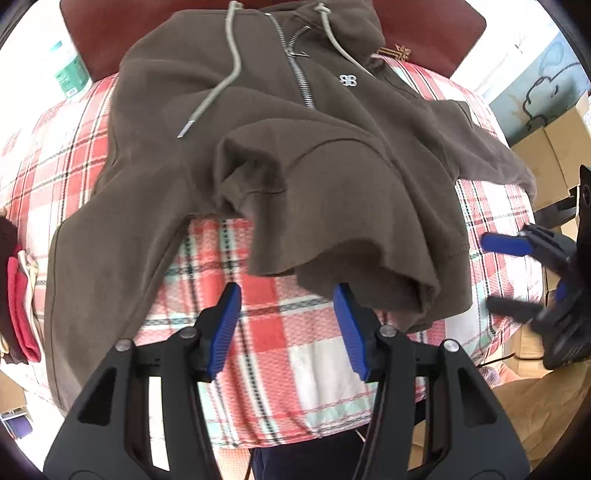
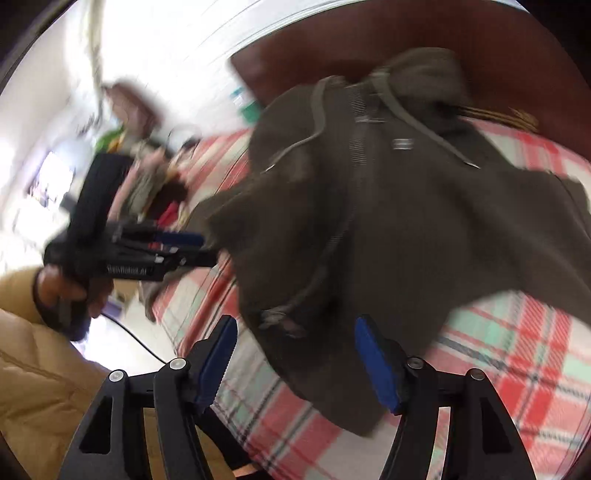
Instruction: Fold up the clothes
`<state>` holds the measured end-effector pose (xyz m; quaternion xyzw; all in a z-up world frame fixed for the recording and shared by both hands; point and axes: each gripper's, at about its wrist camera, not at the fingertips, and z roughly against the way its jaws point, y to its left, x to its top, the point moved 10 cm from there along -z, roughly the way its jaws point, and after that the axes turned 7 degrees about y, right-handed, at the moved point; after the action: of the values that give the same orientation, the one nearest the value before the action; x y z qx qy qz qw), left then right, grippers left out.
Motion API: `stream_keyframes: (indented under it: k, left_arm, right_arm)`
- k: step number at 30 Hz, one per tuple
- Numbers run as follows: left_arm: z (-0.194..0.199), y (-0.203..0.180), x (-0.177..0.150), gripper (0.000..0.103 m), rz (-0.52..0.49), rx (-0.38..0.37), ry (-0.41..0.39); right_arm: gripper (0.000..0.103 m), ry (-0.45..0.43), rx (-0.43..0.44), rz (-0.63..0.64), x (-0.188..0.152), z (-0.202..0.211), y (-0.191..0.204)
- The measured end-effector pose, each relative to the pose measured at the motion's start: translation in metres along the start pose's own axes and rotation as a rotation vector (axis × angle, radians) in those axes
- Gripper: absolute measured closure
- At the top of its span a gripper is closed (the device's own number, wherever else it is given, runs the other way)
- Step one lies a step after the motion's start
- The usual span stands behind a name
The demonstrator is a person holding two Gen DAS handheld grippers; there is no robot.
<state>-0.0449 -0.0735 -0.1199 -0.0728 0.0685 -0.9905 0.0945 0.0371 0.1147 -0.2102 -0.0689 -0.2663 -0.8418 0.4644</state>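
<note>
A brown zip hoodie [image 1: 288,155] lies front up on a red, white and teal plaid cloth [image 1: 280,332], its hood at the far side and its lower part bunched and folded up toward the middle. My left gripper [image 1: 288,325] is open just short of the rumpled hem, its right pad [image 1: 351,325] touching the fabric's edge. My right gripper [image 1: 487,273] hovers open at the hoodie's right side. In the blurred right wrist view the hoodie [image 2: 406,229] hem lies between the open right gripper [image 2: 297,360] fingers. The left gripper [image 2: 201,249] sits by the hoodie's left edge, held by a hand.
A dark red chair back [image 1: 436,29] stands behind the hood. Folded clothes [image 1: 18,295] are stacked at the left edge of the cloth. Cardboard boxes [image 1: 546,155] stand to the right. A tan padded sleeve [image 2: 37,369] fills the near left.
</note>
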Motion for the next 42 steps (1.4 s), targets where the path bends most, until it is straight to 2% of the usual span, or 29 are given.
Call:
stream_keyframes:
  k: [3,6,11,15,16,17,18,20,22,24,26,29,31,34,36,38,42]
  left_arm:
    - [-0.011,0.006,0.002,0.049,-0.02,-0.014,-0.01]
    - [-0.029,0.006,0.008,0.049,-0.058,-0.019,-0.024]
    - [-0.057,-0.002,0.02,0.049,-0.136,-0.03,-0.044]
    - [-0.064,0.005,0.037,0.049,-0.119,-0.041,-0.072]
    - [-0.058,0.013,0.041,0.055,-0.09,-0.056,-0.089]
    - [-0.051,0.02,0.045,0.078,-0.06,-0.071,-0.106]
    - [-0.044,0.028,0.049,0.086,-0.031,-0.086,-0.123]
    - [-0.03,0.044,0.057,0.089,0.029,-0.116,-0.156]
    - [-0.016,0.06,0.065,0.089,0.088,-0.146,-0.19]
    - [0.001,0.071,0.069,0.089,0.125,-0.171,-0.221]
    - [0.024,0.072,0.062,0.089,0.122,-0.187,-0.246]
    - [0.057,0.074,0.053,0.089,0.116,-0.211,-0.285]
    - [0.072,0.073,0.038,0.089,0.105,-0.2,-0.291]
    - [0.077,0.078,0.003,0.089,0.113,-0.19,-0.253]
    - [0.057,0.077,-0.025,0.089,0.136,-0.225,-0.157]
    - [0.036,0.076,-0.048,0.089,0.153,-0.243,-0.076]
    - [0.022,0.092,-0.063,0.089,0.179,-0.177,-0.039]
  right_arm:
    - [0.034,0.027,-0.119,0.121,0.017,-0.03,0.026]
    - [0.033,0.032,-0.239,0.188,0.03,-0.048,0.032]
    - [0.033,0.057,-0.4,0.225,0.047,-0.052,0.027]
    - [0.033,0.081,-0.457,0.216,0.056,-0.056,0.015]
    - [0.033,0.071,-0.465,0.224,0.061,-0.057,0.016]
    - [0.034,0.062,-0.473,0.231,0.066,-0.059,0.017]
    - [0.034,0.054,-0.481,0.237,0.072,-0.061,0.017]
    - [0.035,0.038,-0.471,0.236,0.086,-0.065,0.017]
    - [0.047,0.032,-0.43,0.234,0.095,-0.067,0.023]
    - [0.071,0.047,-0.382,0.251,0.097,-0.071,0.031]
    - [0.083,0.065,-0.332,0.262,0.098,-0.076,0.039]
    - [0.083,0.077,-0.181,0.216,0.098,-0.078,0.054]
    - [0.083,0.101,-0.083,0.191,0.094,-0.082,0.066]
    - [0.082,0.145,-0.014,0.224,0.08,-0.094,0.084]
    - [0.076,0.196,0.009,0.24,0.069,-0.108,0.091]
    - [0.072,0.267,-0.005,0.231,0.058,-0.127,0.087]
    - [0.069,0.331,-0.044,0.15,0.047,-0.144,0.07]
